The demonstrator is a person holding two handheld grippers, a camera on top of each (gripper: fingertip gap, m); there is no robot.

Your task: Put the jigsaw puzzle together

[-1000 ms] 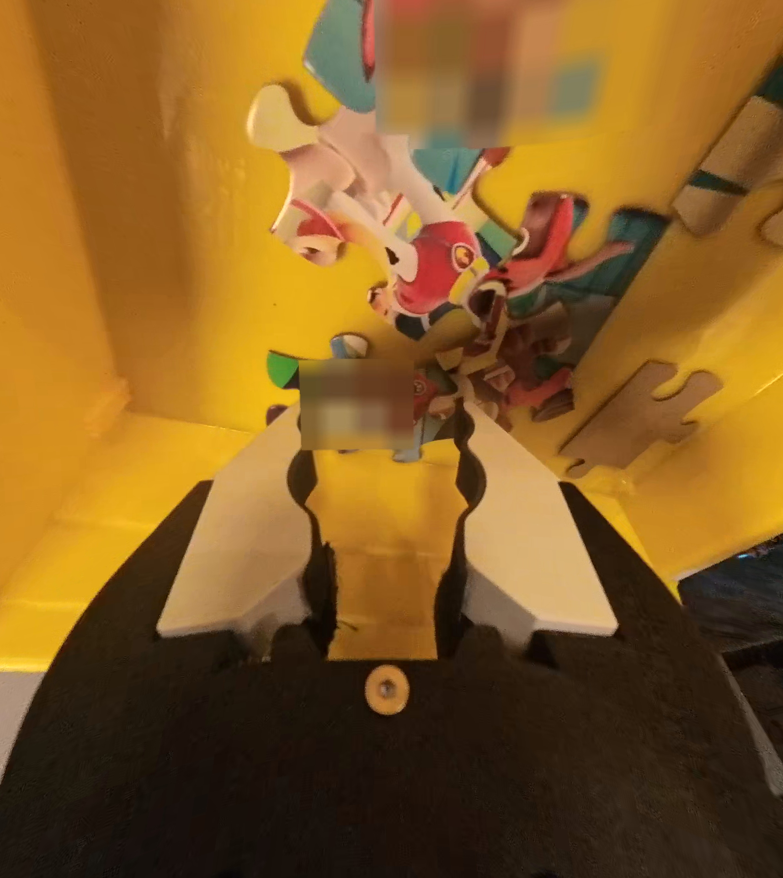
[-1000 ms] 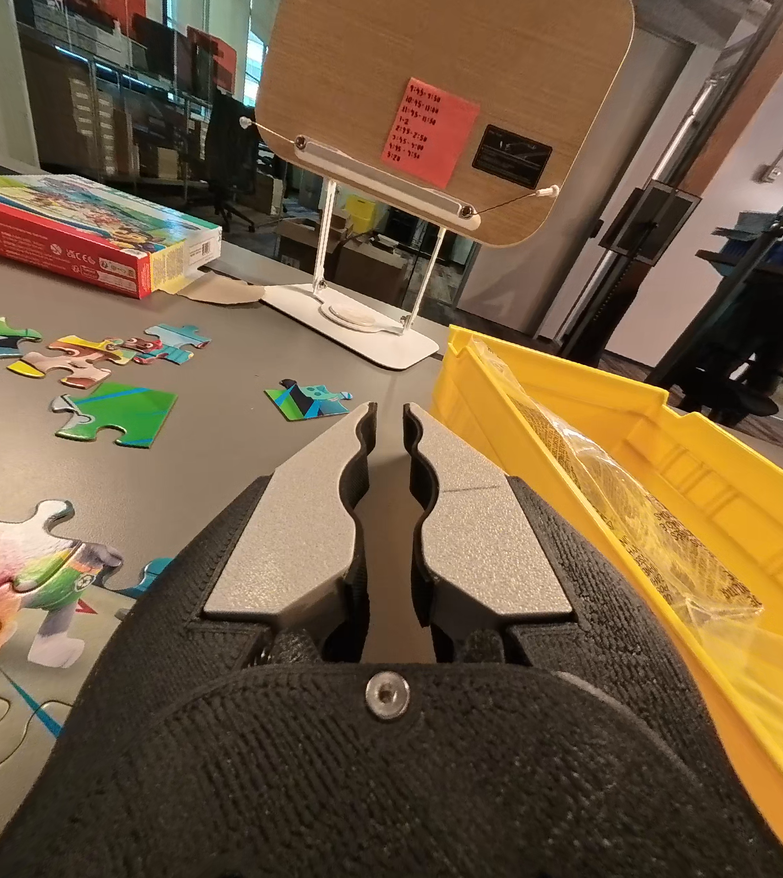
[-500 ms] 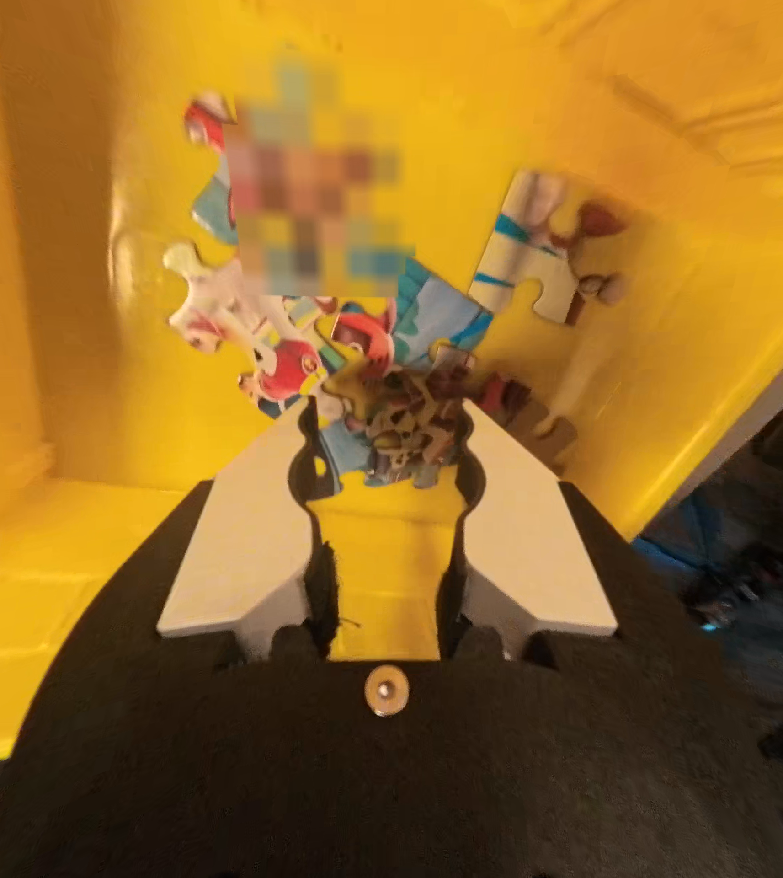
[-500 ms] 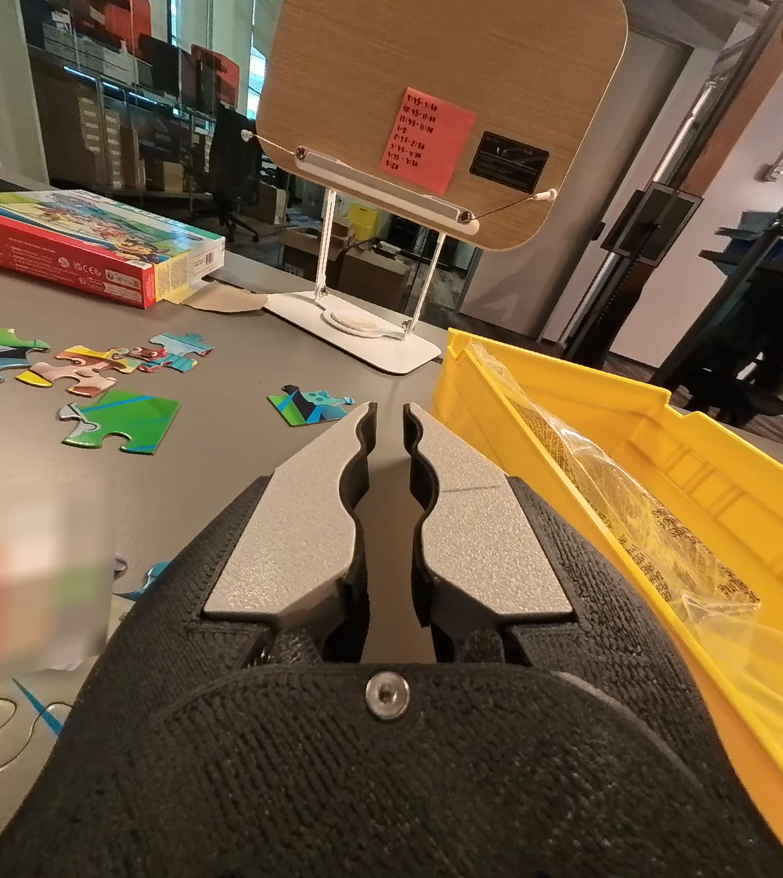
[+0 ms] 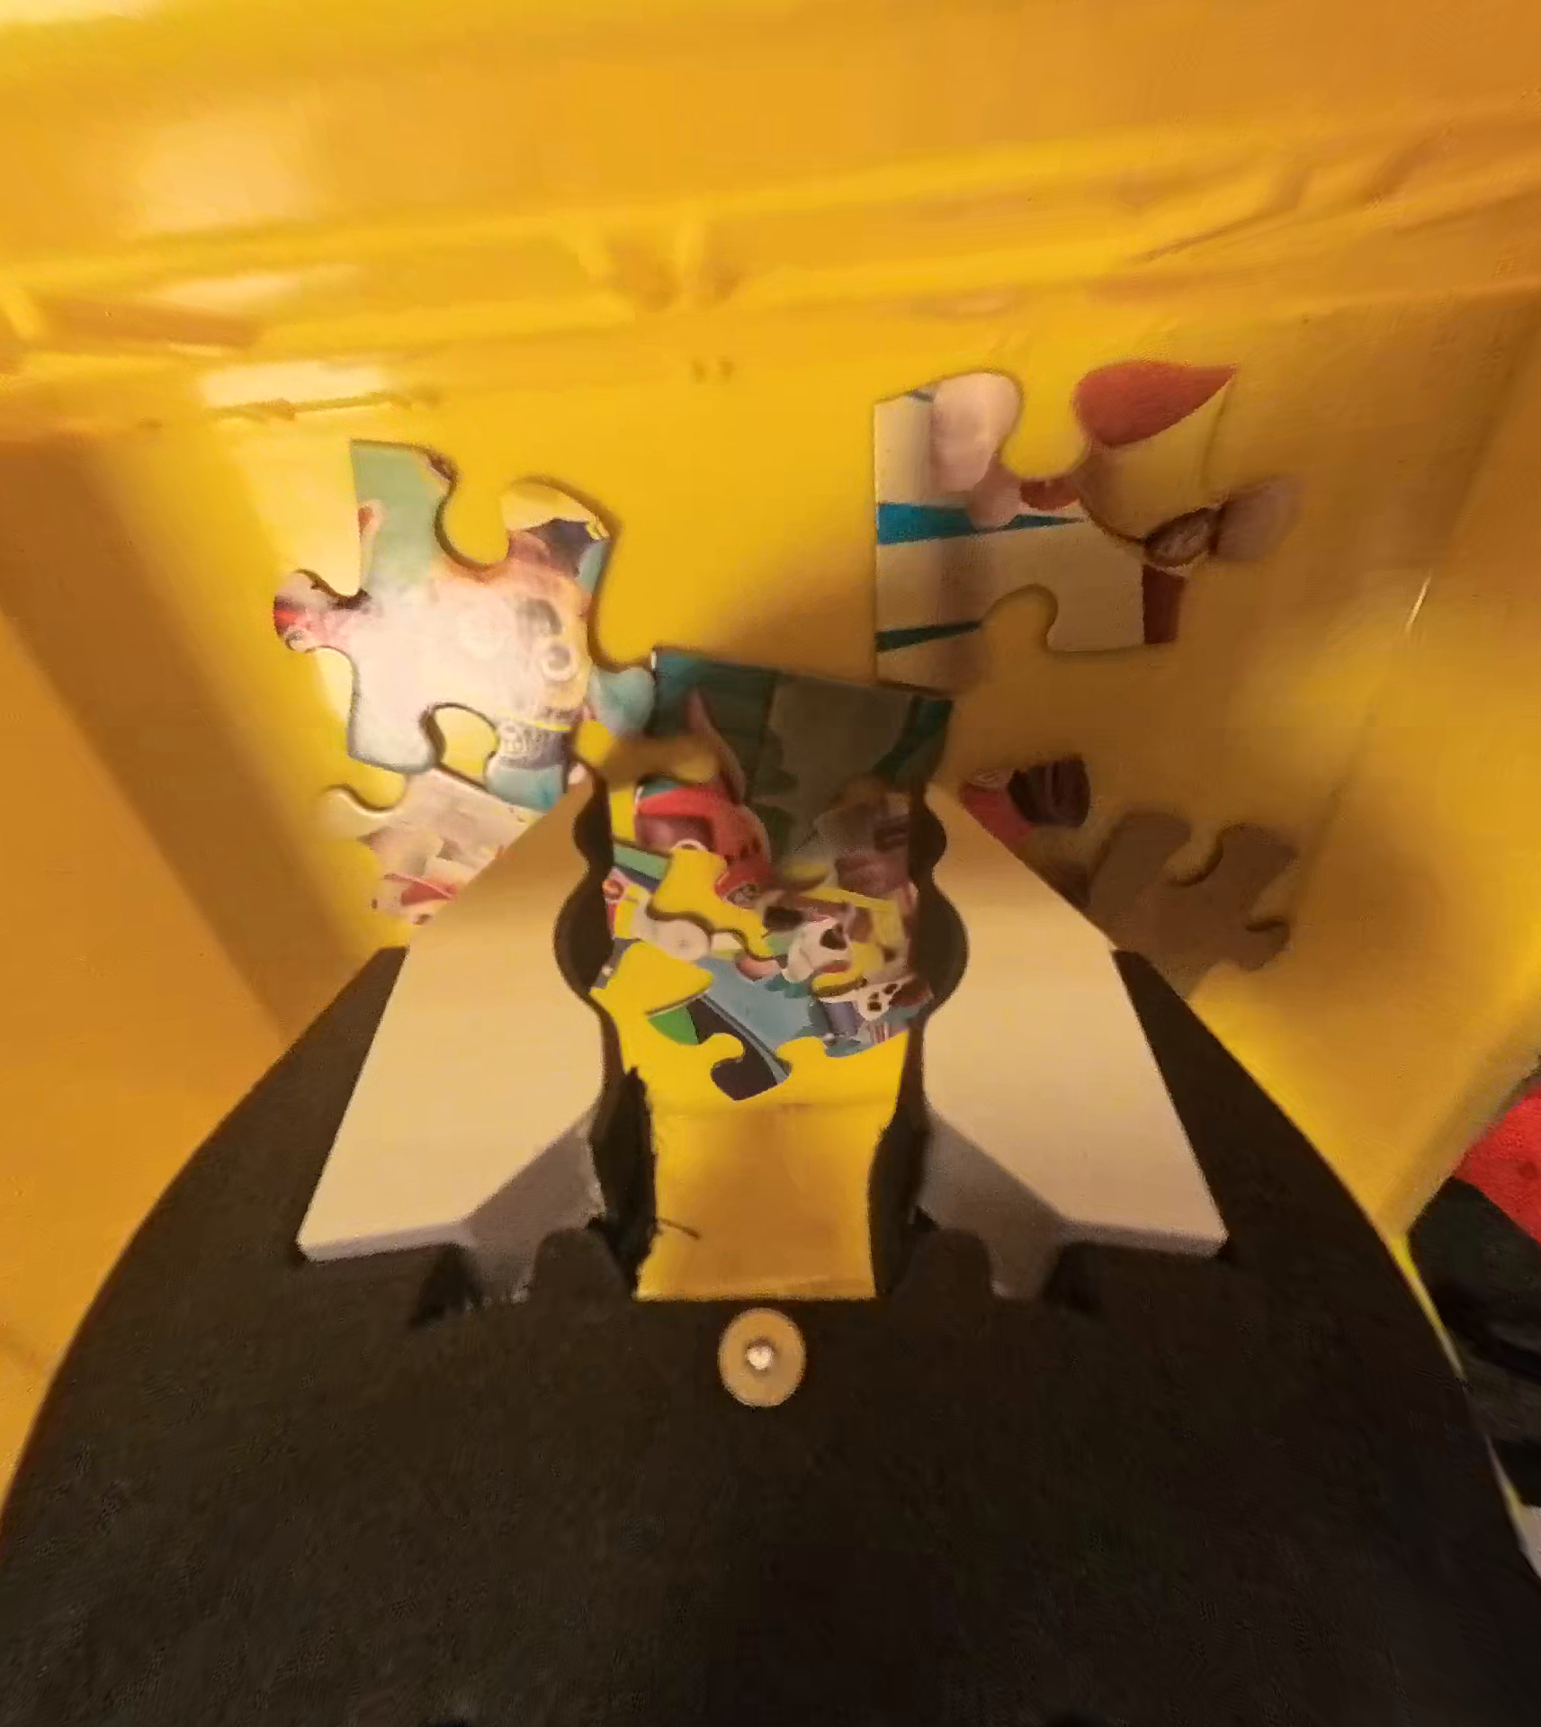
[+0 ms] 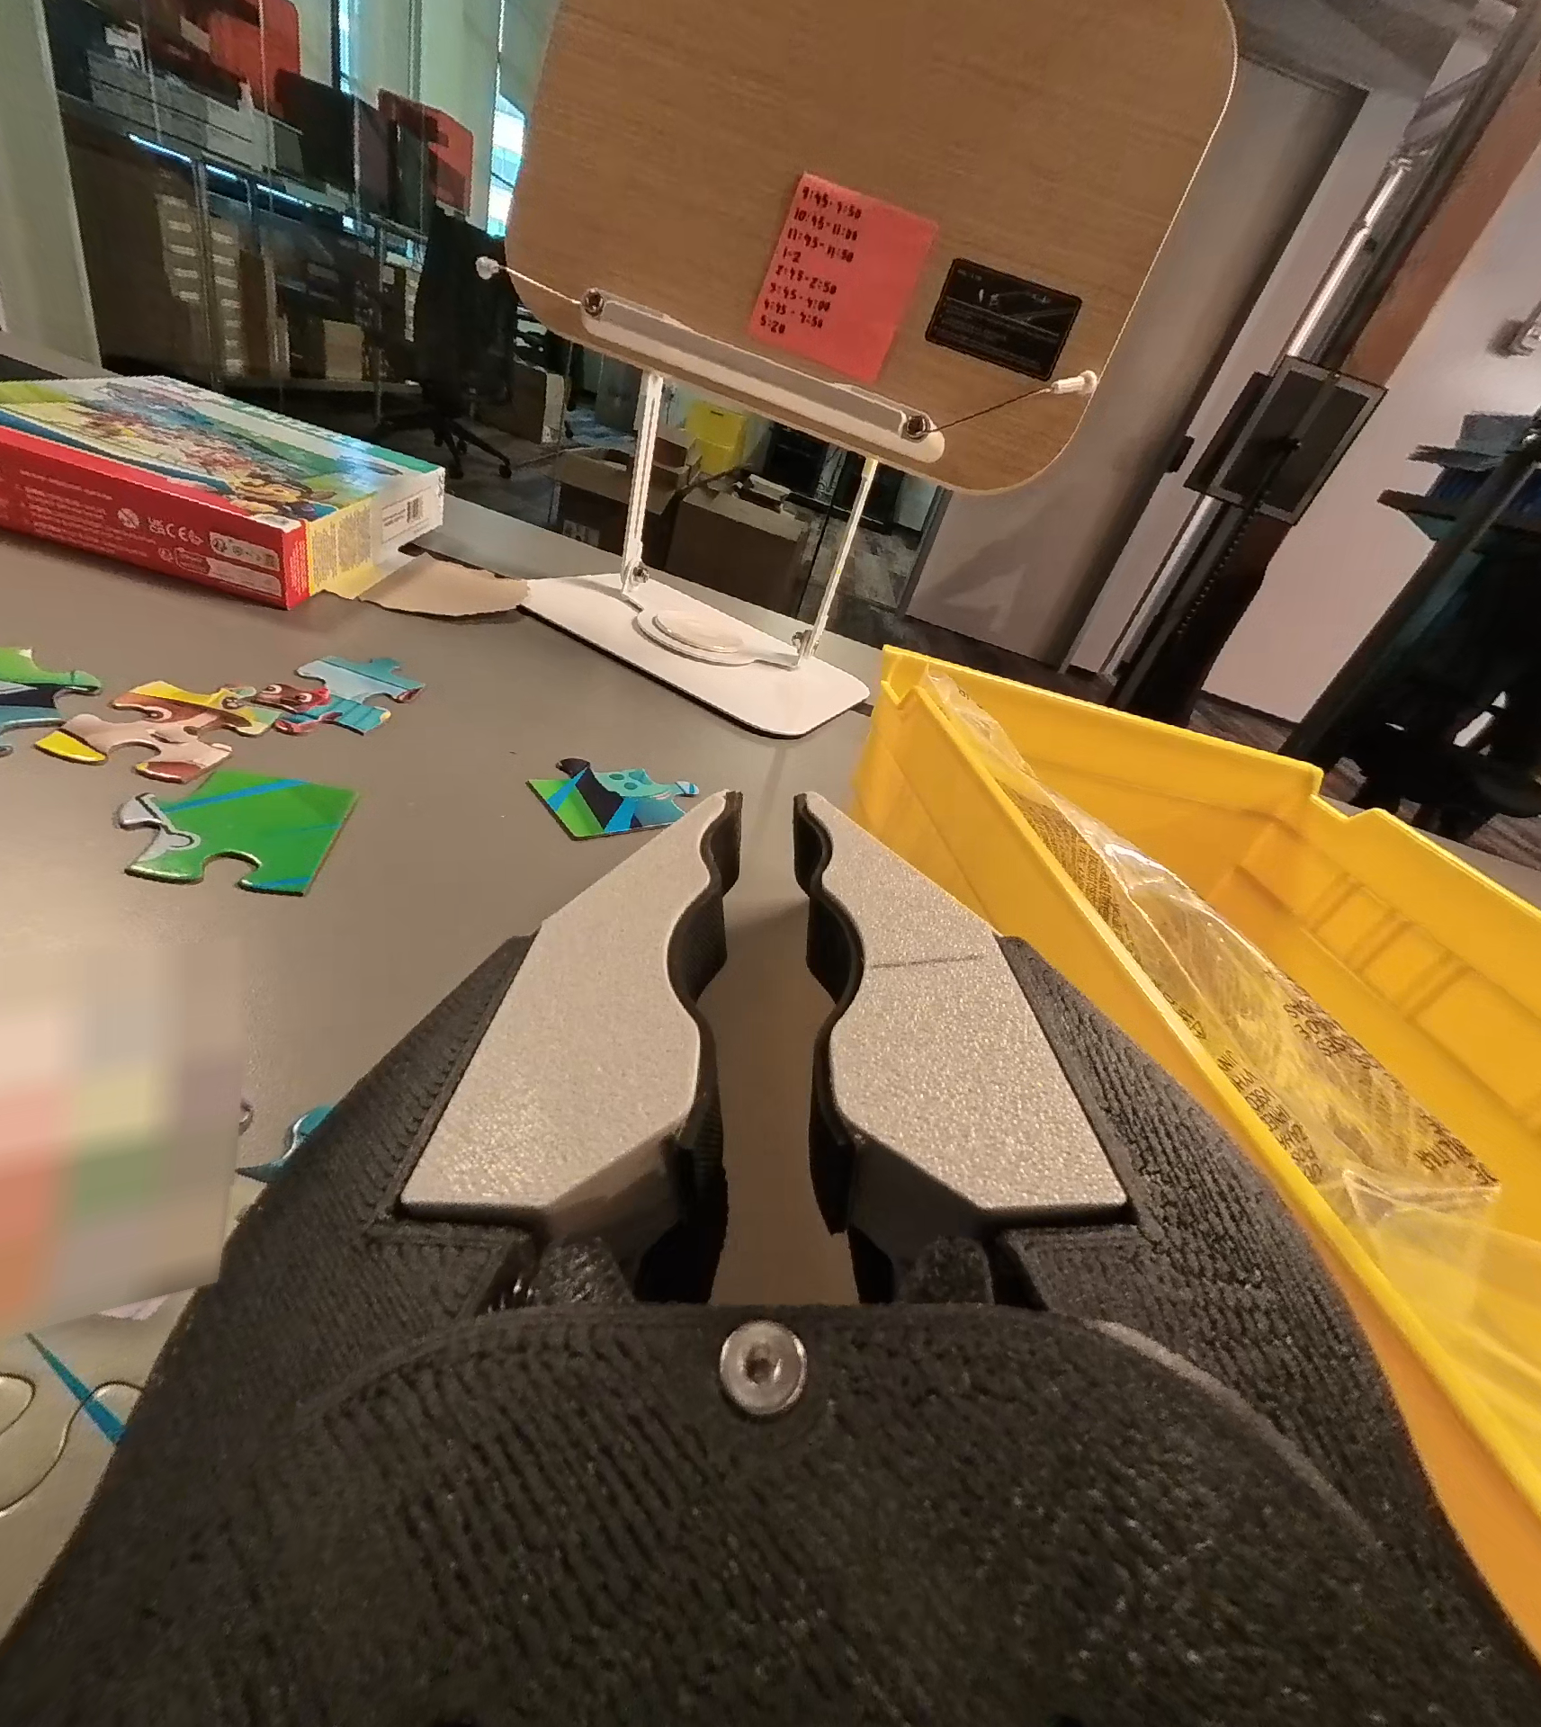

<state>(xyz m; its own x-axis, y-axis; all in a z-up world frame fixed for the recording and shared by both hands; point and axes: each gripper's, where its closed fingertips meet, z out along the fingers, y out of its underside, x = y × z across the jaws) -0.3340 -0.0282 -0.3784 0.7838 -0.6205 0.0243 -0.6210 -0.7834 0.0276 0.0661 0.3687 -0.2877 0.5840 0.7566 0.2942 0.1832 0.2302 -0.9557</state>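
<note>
Glossy cardboard puzzle pieces [image 5: 458, 645] lie in a smooth yellow plastic bin [image 5: 748, 234].

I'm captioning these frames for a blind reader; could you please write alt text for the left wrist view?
The left gripper points into a yellow bin with its jaws apart around a colourful puzzle piece; whether the pads press on it cannot be told. Other puzzle pieces lie on the bin floor beyond, one face down.

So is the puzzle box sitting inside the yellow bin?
No, the puzzle box lies on the grey table, far from the yellow bin.
</note>
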